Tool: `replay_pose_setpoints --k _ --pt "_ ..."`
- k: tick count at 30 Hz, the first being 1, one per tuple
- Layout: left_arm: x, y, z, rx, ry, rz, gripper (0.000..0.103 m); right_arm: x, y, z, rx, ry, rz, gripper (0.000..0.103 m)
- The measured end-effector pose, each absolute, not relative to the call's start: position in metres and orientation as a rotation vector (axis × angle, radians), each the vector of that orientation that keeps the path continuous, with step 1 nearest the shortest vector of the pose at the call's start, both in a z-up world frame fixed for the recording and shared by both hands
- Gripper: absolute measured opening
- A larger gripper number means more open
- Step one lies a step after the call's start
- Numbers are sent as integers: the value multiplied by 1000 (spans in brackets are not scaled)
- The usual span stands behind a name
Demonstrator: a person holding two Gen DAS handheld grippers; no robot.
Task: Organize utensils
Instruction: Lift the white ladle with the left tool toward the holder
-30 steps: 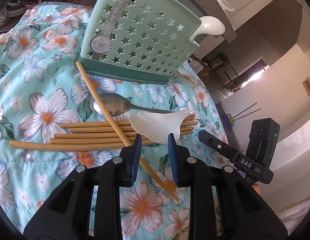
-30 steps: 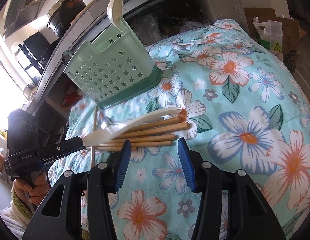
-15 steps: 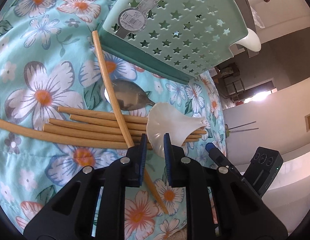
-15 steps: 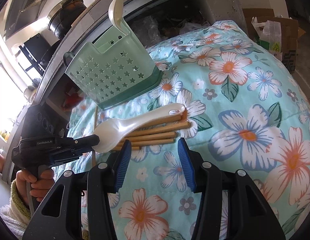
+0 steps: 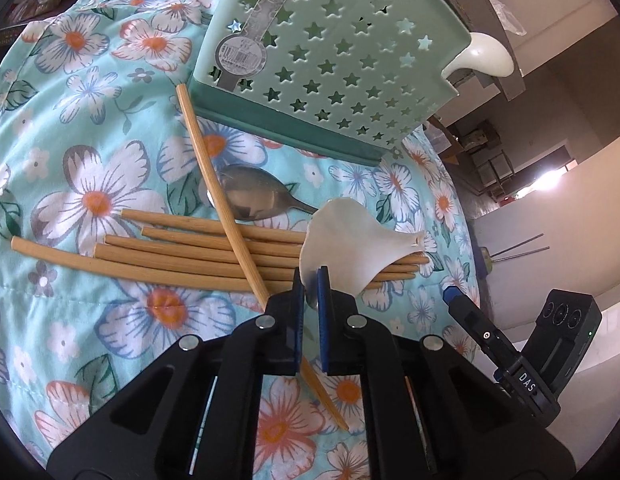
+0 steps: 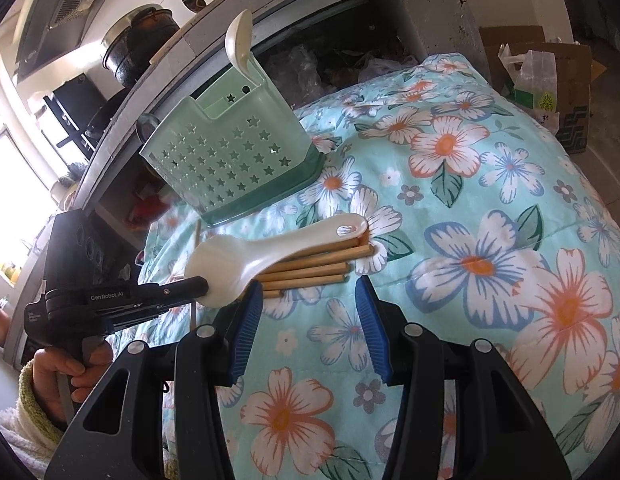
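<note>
A white plastic rice spoon (image 5: 350, 248) lies across several bamboo chopsticks (image 5: 190, 248) on the floral cloth. My left gripper (image 5: 309, 276) is shut on the edge of its bowl, and that end is raised off the sticks. In the right wrist view the rice spoon (image 6: 270, 252) slopes from the left gripper (image 6: 202, 284) down to its handle on the chopsticks (image 6: 310, 268). One chopstick crosses the pile over a metal spoon (image 5: 250, 196). My right gripper (image 6: 310, 292) hangs open just in front of the pile, holding nothing. The mint star-holed utensil holder (image 5: 330, 60) stands behind.
Another white spoon (image 6: 238, 36) sticks up from the holder (image 6: 230, 160). A grey counter edge (image 6: 170, 60) with a pot runs behind it. A cardboard box and a plastic bag (image 6: 538, 76) sit beyond the cloth at the far right. A hand (image 6: 66, 372) holds the left gripper's handle.
The left jaws have shut on the white spoon's bowl. The bowl end has risen and the spoon has turned, its handle still on the chopsticks. The right gripper has kept still.
</note>
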State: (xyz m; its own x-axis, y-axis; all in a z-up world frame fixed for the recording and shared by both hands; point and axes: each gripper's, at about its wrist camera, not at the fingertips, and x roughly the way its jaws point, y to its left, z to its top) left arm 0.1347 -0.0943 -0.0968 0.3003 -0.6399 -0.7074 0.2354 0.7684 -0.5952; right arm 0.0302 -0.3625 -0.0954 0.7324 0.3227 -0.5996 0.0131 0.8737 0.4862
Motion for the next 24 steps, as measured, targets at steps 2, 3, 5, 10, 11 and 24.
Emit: replay_pose_setpoints --k 2,3,5,10,11,24 --pt "130 -91 -90 -422 1099 -619 2 27 -364 -92 485 723 172 47" --pt "128 -89 -86 -422 1084 -629 1 25 -365 -90 482 716 167 47" --pt "122 -84 -77 -420 1059 -645 0 22 -367 -85 475 699 160 47" --pt "102 -56 -50 -408 963 -639 0 11 -371 -62 427 629 150 47" --pt "99 -48 -45 -413 944 -637 0 11 -371 -58 416 618 157 47" --pt "57 46 -10 -438 751 -428 0 96 -282 -51 21 757 438 38"
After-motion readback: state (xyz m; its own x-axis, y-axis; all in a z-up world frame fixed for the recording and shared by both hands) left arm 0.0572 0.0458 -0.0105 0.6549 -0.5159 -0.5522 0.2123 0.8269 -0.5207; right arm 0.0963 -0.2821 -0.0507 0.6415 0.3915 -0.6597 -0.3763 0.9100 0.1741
